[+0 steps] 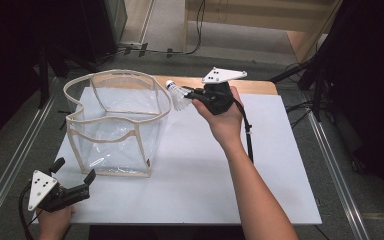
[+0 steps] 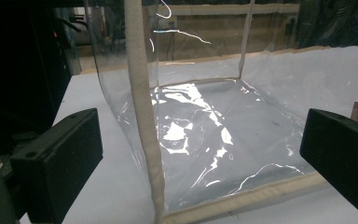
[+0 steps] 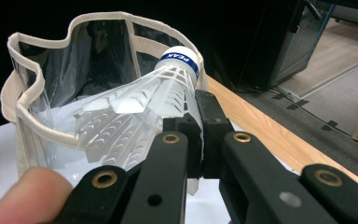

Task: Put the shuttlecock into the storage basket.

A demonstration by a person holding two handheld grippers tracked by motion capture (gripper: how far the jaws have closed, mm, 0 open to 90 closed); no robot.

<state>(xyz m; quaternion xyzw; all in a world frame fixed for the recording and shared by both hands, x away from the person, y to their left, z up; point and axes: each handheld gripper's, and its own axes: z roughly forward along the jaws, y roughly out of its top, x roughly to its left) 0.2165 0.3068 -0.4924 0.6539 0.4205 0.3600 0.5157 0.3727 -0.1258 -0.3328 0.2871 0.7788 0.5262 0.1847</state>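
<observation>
In the upper middle of the high view, the right hand-held gripper (image 1: 189, 94) is clamped on a white feathered shuttlecock with a blue-banded cork tip (image 1: 176, 95), held just beside the right rim of the clear plastic bag with beige fabric trim (image 1: 115, 117). The bag stands upright at the left of the white tabletop (image 1: 205, 165). At the lower left, the left hand-held gripper (image 1: 75, 176) hovers near the bag's front corner, jaws spread apart and holding nothing.

Shuttlecock (image 3: 135, 109): white feather skirt, white cork cap with a blue band bearing white lettering. Bag (image 1: 115, 122): clear plastic, beige fabric trim on rim and edges. Right gripper (image 1: 187, 93) and left gripper (image 1: 75, 176): black, each with a grey plate. Table (image 1: 275, 170): white top.
</observation>
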